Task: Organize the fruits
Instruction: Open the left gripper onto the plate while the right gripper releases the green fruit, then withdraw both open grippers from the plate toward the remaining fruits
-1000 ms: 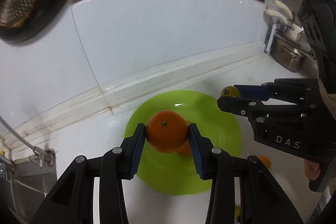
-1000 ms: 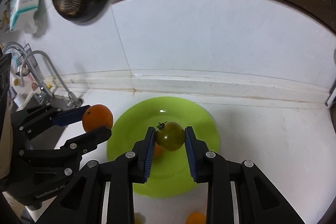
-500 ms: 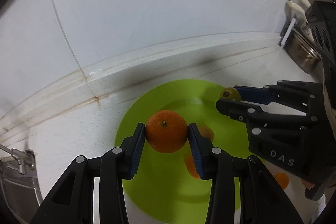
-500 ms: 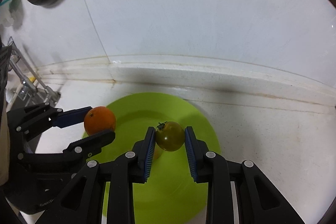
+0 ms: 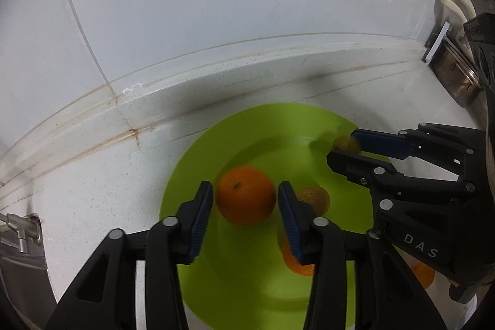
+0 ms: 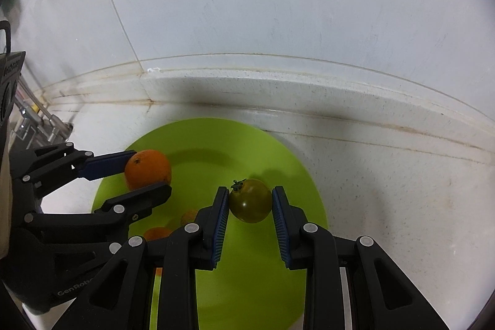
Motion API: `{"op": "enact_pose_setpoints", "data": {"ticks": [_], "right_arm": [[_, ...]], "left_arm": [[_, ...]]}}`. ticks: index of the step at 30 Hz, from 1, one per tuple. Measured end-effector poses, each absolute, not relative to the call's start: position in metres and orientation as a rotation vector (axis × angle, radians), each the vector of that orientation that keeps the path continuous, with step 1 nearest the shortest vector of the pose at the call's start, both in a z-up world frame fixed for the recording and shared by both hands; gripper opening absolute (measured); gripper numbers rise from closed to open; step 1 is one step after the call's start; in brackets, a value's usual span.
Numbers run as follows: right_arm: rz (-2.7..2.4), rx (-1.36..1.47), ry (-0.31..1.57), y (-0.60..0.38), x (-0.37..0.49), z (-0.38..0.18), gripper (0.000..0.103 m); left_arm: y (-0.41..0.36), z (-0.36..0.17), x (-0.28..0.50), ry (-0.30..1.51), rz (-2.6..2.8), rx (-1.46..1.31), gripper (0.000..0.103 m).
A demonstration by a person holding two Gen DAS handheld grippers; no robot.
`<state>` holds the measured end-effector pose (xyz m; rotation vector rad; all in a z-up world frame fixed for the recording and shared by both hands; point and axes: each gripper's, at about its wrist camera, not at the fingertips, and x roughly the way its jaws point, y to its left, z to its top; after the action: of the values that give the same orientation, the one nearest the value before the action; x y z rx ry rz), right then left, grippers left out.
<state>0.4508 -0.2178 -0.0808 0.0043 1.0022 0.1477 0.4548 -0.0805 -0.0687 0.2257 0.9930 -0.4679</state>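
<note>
A lime-green plate (image 5: 247, 132) (image 6: 198, 138) lies on the white counter by the wall. My left gripper (image 5: 245, 200) (image 6: 148, 175) is shut on an orange (image 5: 245, 195) (image 6: 148, 165) just above the plate's left part. My right gripper (image 6: 250, 203) (image 5: 343, 149) is shut on a green tomato (image 6: 250, 200) (image 5: 345, 143) over the plate's right part. Two smaller oranges (image 5: 315, 200) (image 6: 188, 217) lie on the plate beneath the grippers.
The white tiled wall and its raised ledge (image 5: 216, 73) run right behind the plate. A tap fitting (image 5: 21, 234) (image 6: 46, 119) stands at the left. A metal pot (image 5: 458, 76) is at the far right. Another orange (image 5: 423, 276) lies on the counter beyond the plate's right rim.
Both grippers have moved forward and down over the plate, each still holding its fruit. The wall and plate look closer; the hanging strainer and bottle have left view.
</note>
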Motion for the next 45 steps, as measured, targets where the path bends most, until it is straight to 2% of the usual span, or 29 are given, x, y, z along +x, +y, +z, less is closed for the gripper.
{"op": "enact_pose_setpoints", "data": {"ticks": [2,3,10,22,29,32,45], "right_arm": [[0.146,0.011,1.0,-0.219,0.449,-0.079,0.032],[0.147,0.012,0.999,-0.22,0.448,-0.078,0.037],[0.133,0.011,0.958,-0.223,0.433,-0.063,0.038],[0.154,0.04,0.854,-0.222,0.376,-0.022,0.038],[0.174,0.035,0.791,-0.213,0.336,0.001,0.038],[0.169,0.026,0.756,-0.208,0.318,0.012,0.046],[0.152,-0.022,0.659,-0.193,0.249,0.036,0.049]], "left_arm": [[-0.081,-0.066,0.453,0.981,-0.462,0.232,0.053],[-0.08,-0.064,0.452,0.972,-0.457,0.238,0.054],[-0.071,-0.046,0.438,0.929,-0.42,0.236,0.056],[-0.046,-0.005,0.381,0.812,-0.384,0.198,0.07],[-0.031,0.014,0.341,0.761,-0.41,0.17,0.072],[-0.025,0.023,0.321,0.729,-0.411,0.175,0.074],[-0.007,0.044,0.249,0.606,-0.418,0.191,0.08]]}}
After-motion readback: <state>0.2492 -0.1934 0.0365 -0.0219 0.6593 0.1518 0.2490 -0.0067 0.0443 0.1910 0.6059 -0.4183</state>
